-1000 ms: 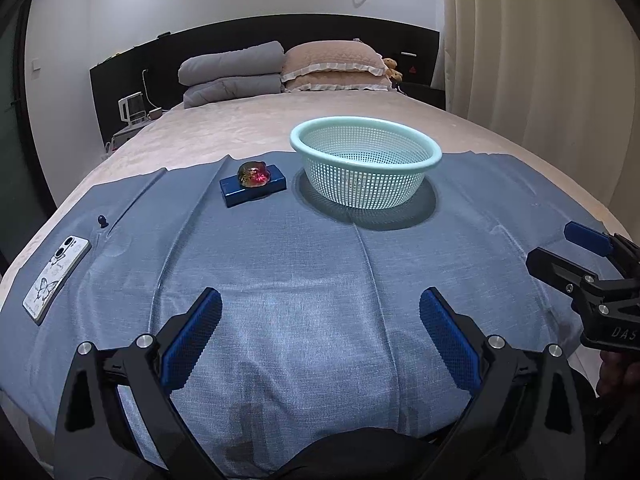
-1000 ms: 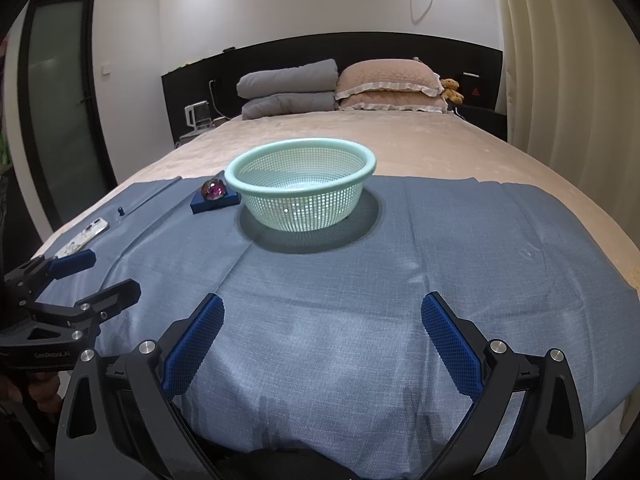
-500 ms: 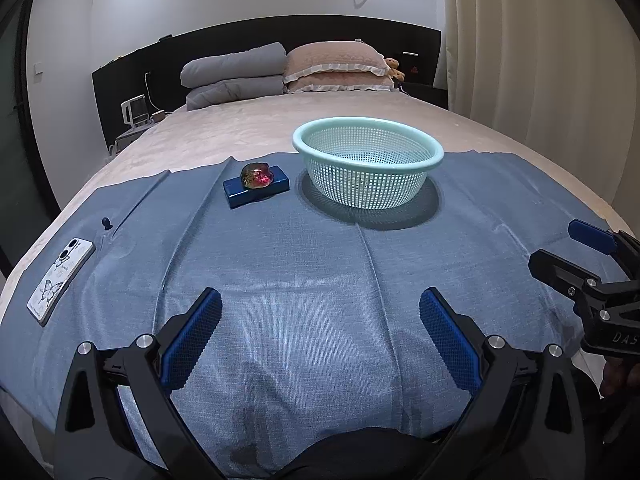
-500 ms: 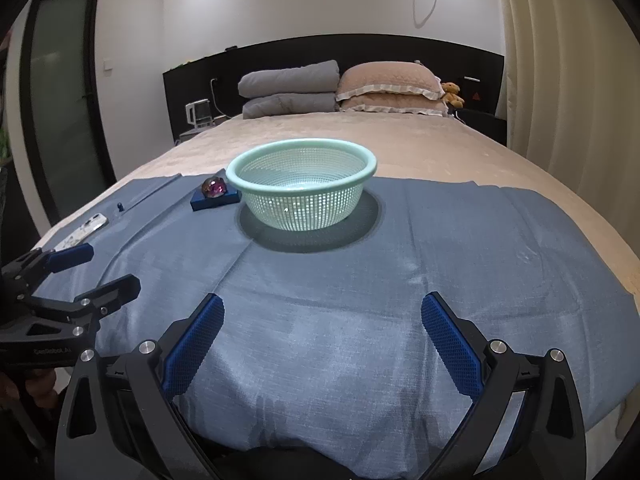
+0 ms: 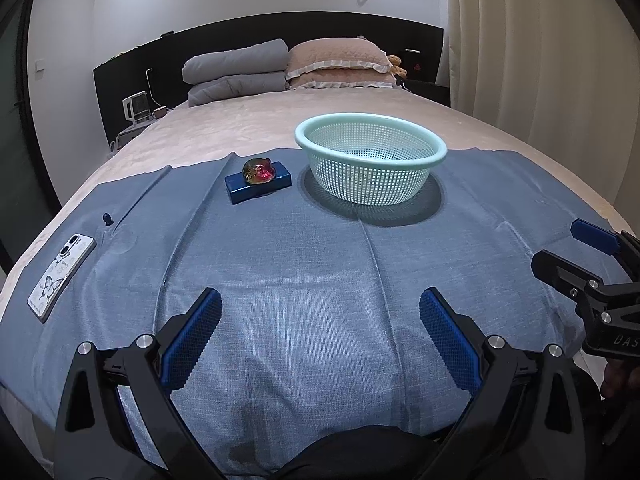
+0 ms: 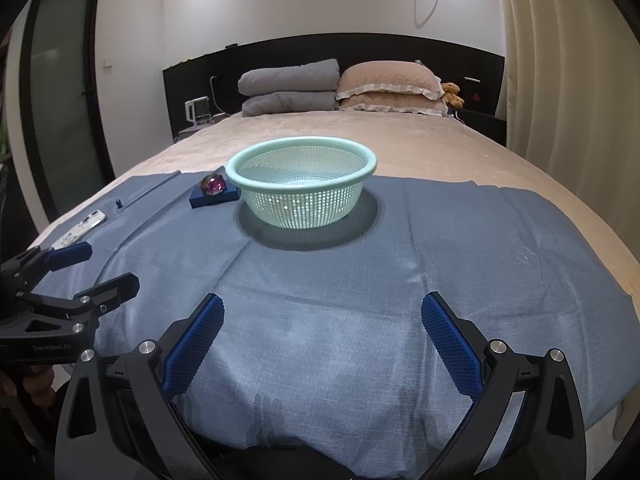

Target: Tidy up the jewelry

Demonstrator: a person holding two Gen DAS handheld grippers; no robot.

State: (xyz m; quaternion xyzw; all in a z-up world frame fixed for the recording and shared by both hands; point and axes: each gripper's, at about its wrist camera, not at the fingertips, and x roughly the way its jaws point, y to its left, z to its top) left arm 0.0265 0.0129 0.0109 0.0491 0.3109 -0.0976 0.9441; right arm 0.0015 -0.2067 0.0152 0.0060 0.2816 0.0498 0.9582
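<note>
A mint-green perforated basket [image 5: 408, 159] [image 6: 296, 168] stands on a blue cloth [image 5: 304, 264] [image 6: 440, 248] spread over the bed. Left of it lies a flat dark-blue box [image 5: 240, 190] [image 6: 200, 200] with a shiny red-green jewel piece [image 5: 259, 171] [image 6: 213, 185] on top. My left gripper [image 5: 320, 320] hovers open over the cloth's near part, nothing between its fingers. My right gripper [image 6: 322, 324] is open too, equally empty, and also shows at the right edge of the left wrist view. Both are well short of the basket and box.
A phone in a butterfly case [image 5: 62, 271] [image 6: 82, 227] lies at the cloth's left edge, with a small dark knob [image 5: 107, 219] nearby. Folded grey quilts [image 5: 236, 72] and pink pillows [image 5: 340, 62] sit at the headboard. Curtains hang on the right.
Both views have drifted slightly, so the basket and box sit a little further right in the left wrist frame. Both grippers stay open and nothing on the cloth has moved.
</note>
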